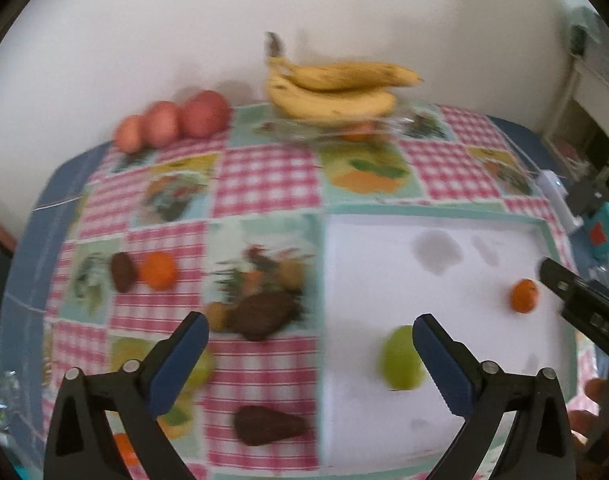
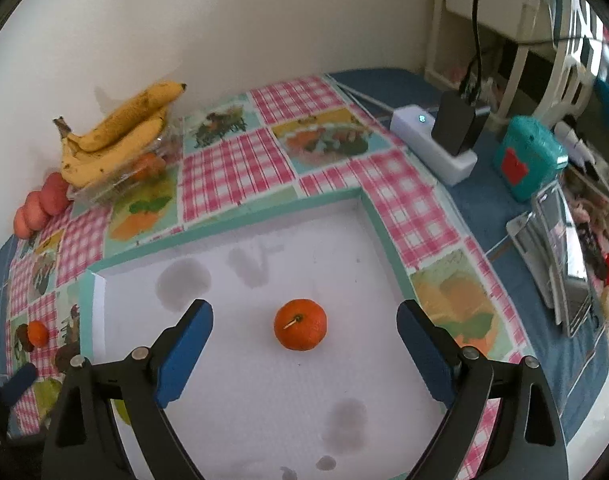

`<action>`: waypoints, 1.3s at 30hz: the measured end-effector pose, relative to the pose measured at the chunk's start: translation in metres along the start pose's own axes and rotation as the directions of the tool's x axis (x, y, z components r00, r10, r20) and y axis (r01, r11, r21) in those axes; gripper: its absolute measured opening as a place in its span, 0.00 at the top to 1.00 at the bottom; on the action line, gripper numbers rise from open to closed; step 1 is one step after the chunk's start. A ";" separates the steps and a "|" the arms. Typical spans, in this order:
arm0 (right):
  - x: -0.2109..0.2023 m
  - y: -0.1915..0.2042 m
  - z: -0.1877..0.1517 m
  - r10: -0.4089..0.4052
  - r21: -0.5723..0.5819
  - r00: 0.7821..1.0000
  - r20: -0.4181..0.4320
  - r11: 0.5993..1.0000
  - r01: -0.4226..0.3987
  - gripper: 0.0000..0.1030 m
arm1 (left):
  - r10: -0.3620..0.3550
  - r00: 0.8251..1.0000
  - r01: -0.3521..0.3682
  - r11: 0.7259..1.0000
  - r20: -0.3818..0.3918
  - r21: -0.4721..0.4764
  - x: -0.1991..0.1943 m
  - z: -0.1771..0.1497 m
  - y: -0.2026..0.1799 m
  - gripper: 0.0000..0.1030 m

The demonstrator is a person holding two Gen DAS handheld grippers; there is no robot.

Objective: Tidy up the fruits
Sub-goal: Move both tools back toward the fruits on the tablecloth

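A white tray [image 1: 384,248] with a teal rim lies on the patterned tablecloth. In it sit an orange [image 1: 524,295] and a green pear [image 1: 400,360]. My left gripper [image 1: 310,338] is open and empty, above the tray's left edge, with the pear by its right finger. Brown avocados [image 1: 264,314] [image 1: 266,425] and a second orange [image 1: 158,270] lie on the cloth to the left. My right gripper [image 2: 304,332] is open, empty, over the tray, with the orange [image 2: 300,330] lying between its fingers; the tray [image 2: 264,392] fills the view.
Bananas [image 1: 328,88] rest on a clear container at the back, with red apples [image 1: 176,118] to its left by the wall. A white power strip [image 2: 432,142], a teal box [image 2: 528,158] and a stand lie right of the tray.
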State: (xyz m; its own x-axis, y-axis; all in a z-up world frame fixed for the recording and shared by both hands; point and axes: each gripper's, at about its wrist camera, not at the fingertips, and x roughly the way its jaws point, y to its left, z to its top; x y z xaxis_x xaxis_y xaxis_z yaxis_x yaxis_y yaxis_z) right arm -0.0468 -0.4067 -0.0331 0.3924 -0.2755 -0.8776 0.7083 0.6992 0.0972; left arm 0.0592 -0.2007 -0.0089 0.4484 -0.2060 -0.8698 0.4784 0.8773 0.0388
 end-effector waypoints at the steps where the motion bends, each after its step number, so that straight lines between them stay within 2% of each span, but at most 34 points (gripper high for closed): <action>1: -0.004 0.003 0.000 0.001 -0.012 1.000 0.011 1.000 -0.001 0.09 | 0.023 1.000 -0.023 1.000 0.005 -0.014 -0.003 0.000 0.011 0.00; 7: -0.021 0.015 -0.007 0.036 -0.045 0.998 0.047 0.998 -0.034 0.09 | 0.158 0.987 -0.156 0.985 0.024 -0.078 -0.020 0.000 0.068 0.00; 12: -0.027 0.038 -0.016 0.022 -0.114 0.999 0.047 0.993 -0.017 0.09 | 0.207 0.978 -0.199 0.963 0.021 -0.184 -0.033 -0.009 0.126 0.00; 17: -0.032 0.062 -0.027 0.103 -0.169 0.994 0.039 0.981 -0.095 0.09 | 0.251 0.968 -0.233 0.924 0.021 -0.304 -0.046 -0.022 0.179 0.00; 20: -0.036 0.082 -0.036 0.150 -0.223 0.988 0.028 0.965 -0.140 0.09 | 0.249 0.968 -0.224 0.905 0.023 -0.361 -0.053 -0.029 0.201 0.00; 24: -0.038 0.109 -0.046 0.203 -0.263 0.979 -0.016 0.944 -0.200 0.09 | 0.243 0.970 -0.217 0.899 0.021 -0.381 -0.056 -0.036 0.215 0.00; 28: -0.038 0.135 -0.058 0.266 -0.291 0.959 -0.098 0.914 -0.284 0.09 | 0.241 0.970 -0.212 0.891 0.022 -0.401 -0.059 -0.042 0.224 0.00; 31: -0.041 0.155 -0.066 0.295 -0.324 0.947 -0.126 0.890 -0.320 0.09 | 0.214 0.977 -0.187 0.884 0.016 -0.429 -0.058 -0.049 0.228 0.00; 35: -0.050 0.176 -0.074 0.344 -0.357 0.929 -0.138 0.858 -0.370 0.09 | 0.149 0.989 -0.144 0.879 -0.024 -0.454 -0.046 -0.064 0.229 0.00; 39: -0.052 0.197 -0.086 0.347 -0.417 0.925 -0.154 0.826 -0.379 0.09 | 0.127 0.987 -0.159 0.884 -0.100 -0.441 -0.025 -0.080 0.221 0.01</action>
State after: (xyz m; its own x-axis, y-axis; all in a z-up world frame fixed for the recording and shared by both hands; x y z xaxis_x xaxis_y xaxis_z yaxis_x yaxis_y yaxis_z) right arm 0.0220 -0.1981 -0.0085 0.5188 0.0893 -0.8502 0.1918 0.9570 0.2175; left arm 0.0935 0.0334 -0.0180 0.4276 -0.0480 -0.9027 0.0188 0.9988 -0.0442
